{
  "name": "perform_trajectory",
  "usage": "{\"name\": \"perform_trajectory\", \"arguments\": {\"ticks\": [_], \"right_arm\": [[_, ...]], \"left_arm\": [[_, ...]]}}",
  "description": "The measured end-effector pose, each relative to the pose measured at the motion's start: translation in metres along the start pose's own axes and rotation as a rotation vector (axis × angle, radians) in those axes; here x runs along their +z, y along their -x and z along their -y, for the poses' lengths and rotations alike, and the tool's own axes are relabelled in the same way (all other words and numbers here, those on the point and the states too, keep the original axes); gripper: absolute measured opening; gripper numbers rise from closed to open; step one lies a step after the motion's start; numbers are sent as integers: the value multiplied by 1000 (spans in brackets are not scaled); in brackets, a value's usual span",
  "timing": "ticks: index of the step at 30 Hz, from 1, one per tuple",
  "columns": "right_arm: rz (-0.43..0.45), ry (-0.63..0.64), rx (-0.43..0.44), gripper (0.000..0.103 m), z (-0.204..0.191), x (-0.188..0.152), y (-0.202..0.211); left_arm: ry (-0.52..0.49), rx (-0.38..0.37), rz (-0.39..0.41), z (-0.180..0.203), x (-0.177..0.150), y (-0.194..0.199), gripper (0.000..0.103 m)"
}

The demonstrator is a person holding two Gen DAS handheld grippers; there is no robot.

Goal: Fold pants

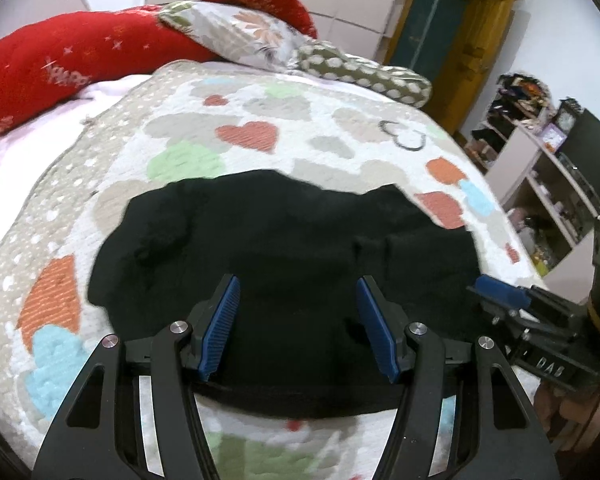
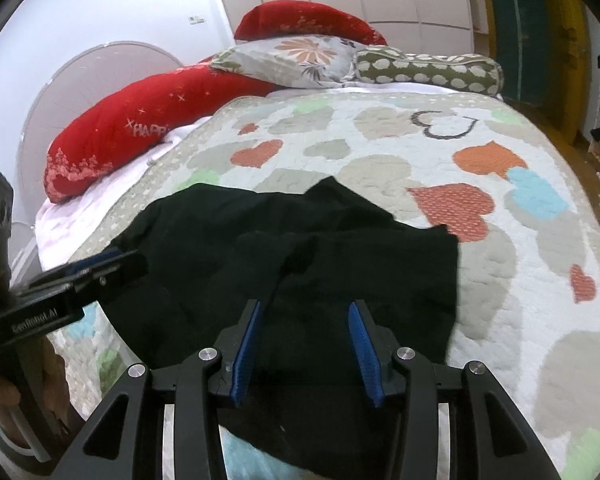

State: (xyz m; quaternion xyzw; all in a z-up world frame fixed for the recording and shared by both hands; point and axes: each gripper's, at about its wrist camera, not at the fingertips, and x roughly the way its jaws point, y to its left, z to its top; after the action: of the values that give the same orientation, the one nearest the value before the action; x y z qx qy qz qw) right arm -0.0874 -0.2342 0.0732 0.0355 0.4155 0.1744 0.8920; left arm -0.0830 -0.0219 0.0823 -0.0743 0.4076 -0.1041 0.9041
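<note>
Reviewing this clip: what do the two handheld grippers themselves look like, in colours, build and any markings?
Both the left gripper and right gripper are matte black linkage frames with silver pivot pins and two ribbed blue finger pads. White lettering runs along each body; on the left gripper it seems to read "GenRobot.AI". No cables or sleeves show.

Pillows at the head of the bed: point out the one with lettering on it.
The long red pillow on the left, stitched with "HAPP". The grey floral pillow and the olive bolster carry only patterns.
</note>
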Motion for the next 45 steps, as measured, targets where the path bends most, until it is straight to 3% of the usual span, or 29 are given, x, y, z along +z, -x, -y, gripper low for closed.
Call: {"name": "perform_trajectory", "arguments": {"ticks": [5, 10, 14, 22, 26, 29, 35, 45], "right_arm": [[27, -29, -28, 45, 8, -4, 19], [7, -47, -28, 46, 9, -3, 19], [27, -18, -1, 46, 3, -2, 19], [-6, 44, 99, 46, -19, 18, -27], [-34, 128, 142, 47, -39, 36, -53], [-52, 149, 170, 47, -49, 49, -68], [-55, 154, 197, 48, -63, 63, -80], [-77, 198, 206, 49, -82, 80, -92]], "left_arm": [[-58, -62, 5, 25, 3, 0, 61], [-69, -67, -13, 30, -5, 1, 61], [-5, -50, 14, 9, -16, 21, 61], [137, 47, 39, -51, -36, 55, 61], [223, 61, 45, -74, -46, 58, 72], [267, 73, 22, -84, -50, 50, 72], [281, 93, -11, -88, -48, 34, 72], [297, 46, -22, -87, -43, 25, 72]]}}
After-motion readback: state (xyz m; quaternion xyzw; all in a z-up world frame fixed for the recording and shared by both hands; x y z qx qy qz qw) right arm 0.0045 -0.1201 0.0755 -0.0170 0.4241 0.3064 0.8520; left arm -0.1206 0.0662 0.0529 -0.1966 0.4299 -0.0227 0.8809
